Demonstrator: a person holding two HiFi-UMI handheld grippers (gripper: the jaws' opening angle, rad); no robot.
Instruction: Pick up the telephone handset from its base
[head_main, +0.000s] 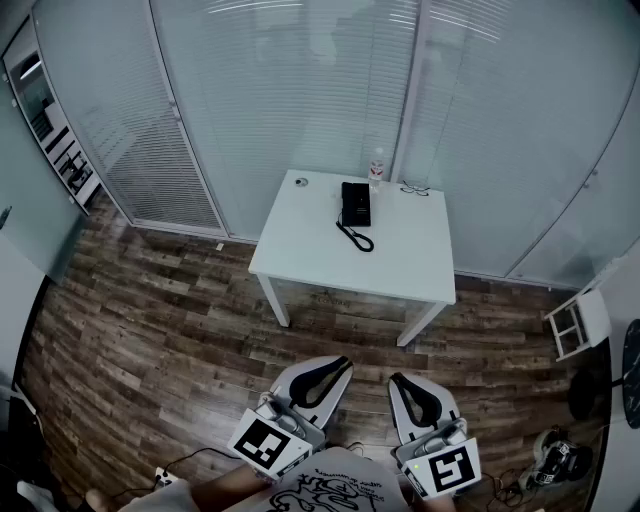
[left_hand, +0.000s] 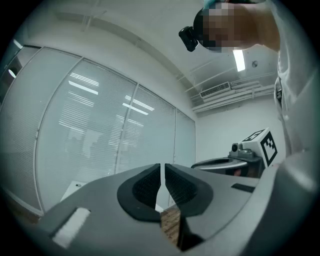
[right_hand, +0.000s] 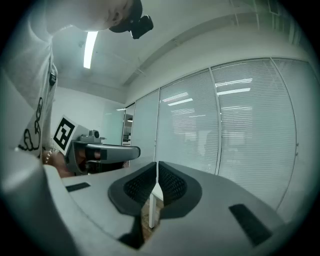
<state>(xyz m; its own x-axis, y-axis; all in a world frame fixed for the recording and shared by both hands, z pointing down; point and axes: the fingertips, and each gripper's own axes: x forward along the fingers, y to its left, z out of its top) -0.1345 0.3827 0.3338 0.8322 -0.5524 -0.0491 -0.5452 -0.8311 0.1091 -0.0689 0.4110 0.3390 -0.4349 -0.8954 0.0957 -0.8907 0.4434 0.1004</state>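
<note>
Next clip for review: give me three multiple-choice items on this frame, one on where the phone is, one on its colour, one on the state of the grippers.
1. Where is the telephone?
A. On the floor
B. On the white table, towards its far edge
C. Between a gripper's jaws

2. What colour is the telephone?
A. White
B. Red
C. Black

3. How are the left gripper and right gripper?
A. Both shut, holding nothing
B. Left shut on the handset
C. Both wide open

Answers:
1 B: the head view shows it on the tabletop, far from both grippers.
2 C: it is dark against the white top.
3 A: each gripper view shows the pads together with nothing between them.
</note>
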